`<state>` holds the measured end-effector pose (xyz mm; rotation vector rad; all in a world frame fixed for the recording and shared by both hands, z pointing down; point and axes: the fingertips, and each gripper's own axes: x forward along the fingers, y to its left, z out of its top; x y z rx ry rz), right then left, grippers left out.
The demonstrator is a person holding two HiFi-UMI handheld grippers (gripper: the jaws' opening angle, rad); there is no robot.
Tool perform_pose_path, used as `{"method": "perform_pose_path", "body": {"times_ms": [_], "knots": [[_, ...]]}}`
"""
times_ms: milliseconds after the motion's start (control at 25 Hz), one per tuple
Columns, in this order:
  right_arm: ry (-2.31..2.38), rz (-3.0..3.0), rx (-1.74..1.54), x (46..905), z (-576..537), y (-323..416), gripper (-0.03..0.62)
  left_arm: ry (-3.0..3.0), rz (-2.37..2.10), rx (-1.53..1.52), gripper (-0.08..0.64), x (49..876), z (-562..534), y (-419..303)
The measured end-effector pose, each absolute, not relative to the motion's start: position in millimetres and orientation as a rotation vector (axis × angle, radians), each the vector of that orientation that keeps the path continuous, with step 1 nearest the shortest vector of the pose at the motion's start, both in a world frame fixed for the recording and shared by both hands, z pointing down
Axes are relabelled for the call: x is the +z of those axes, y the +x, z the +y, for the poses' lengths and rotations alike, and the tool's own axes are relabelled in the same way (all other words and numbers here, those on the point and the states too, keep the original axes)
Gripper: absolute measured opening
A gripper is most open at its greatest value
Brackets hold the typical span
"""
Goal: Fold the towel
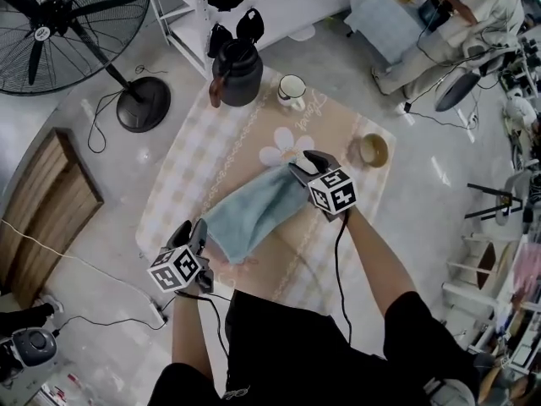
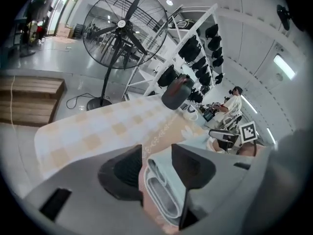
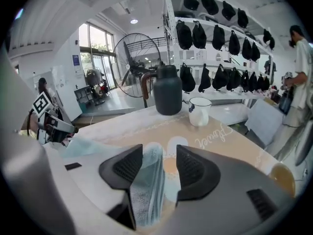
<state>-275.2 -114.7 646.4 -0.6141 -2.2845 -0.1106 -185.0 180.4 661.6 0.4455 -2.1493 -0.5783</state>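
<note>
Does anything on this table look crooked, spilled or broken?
Nothing is spilled or broken. The blue towel lies slantwise across the checked tablecloth, not square with its edges; the dark jug and the mug stand upright.

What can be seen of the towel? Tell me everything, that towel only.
The towel is light blue, soft terry-like cloth, folded into a long strip, with layered edges showing at its ends. It lies flat and slantwise on the checked tablecloth, running from the left gripper to the right gripper. Each end sits between that gripper's jaws, which stand apart and do not press on it. Nothing else appears to touch it.
</note>
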Motion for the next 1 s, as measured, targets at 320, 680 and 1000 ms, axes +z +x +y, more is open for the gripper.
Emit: {"method": "perform_pose_path", "body": {"times_ms": [320, 680, 1000], "knots": [[-0.594, -2.335, -0.045, 622, -124, -214, 0.196, 0.503, -2.217, -0.457, 0.186, 632, 161, -146], [-0.597, -2.434, -0.010, 597, -137, -127, 0.198, 0.636, -2.251, -0.402, 0.184, 608, 89, -96], [-0.536, -2.506, 0.047, 566, -182, -30, 0.204, 0.834, -2.225, -0.343, 0.186, 578, -2, -32]]}}
